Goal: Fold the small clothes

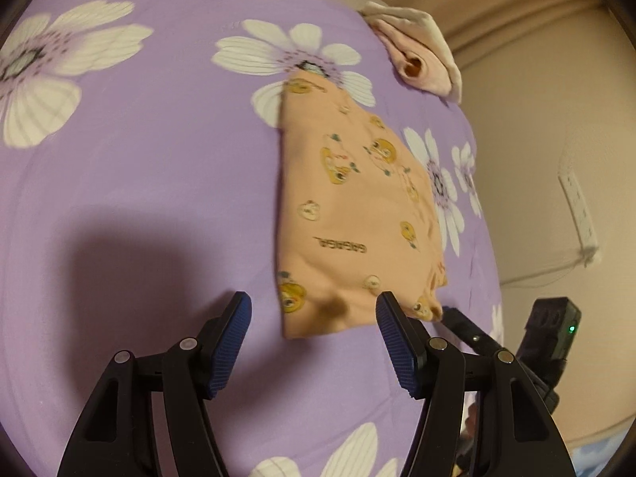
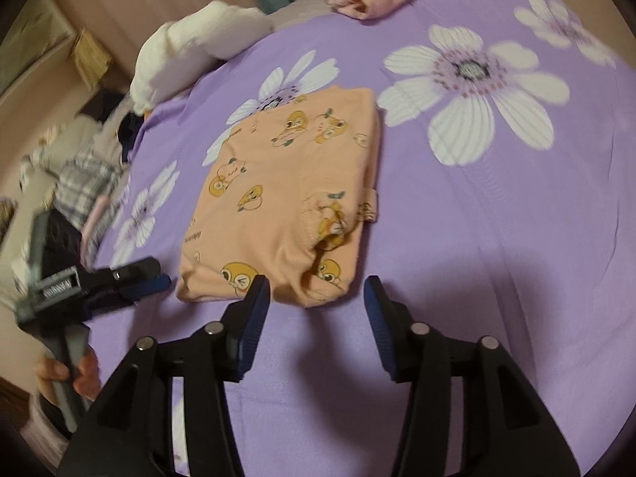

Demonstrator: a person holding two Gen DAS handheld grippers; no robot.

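One folded peach garment (image 2: 286,198), one pink garment (image 1: 417,65), two claws: left (image 1: 314,342), right (image 2: 318,326)

1. The left gripper (image 1: 314,314) has black plastic arms with long cut-out slots, silver round pins at the joints, and ribbed blue pads (image 1: 391,330).
2. The right gripper (image 2: 318,298) is built the same — black arms, silver pins, blue ribbed pads (image 2: 254,318).
3. At the right edge of the left wrist view, a black box (image 1: 556,326) shows a small green light.
4. A hand (image 2: 67,377) shows at the lower left of the right wrist view — no sleeve visible.

Both wrist views angled down, close; sharing folded orange garment (image 1: 349,214) on bedspread (image 1: 159,198)
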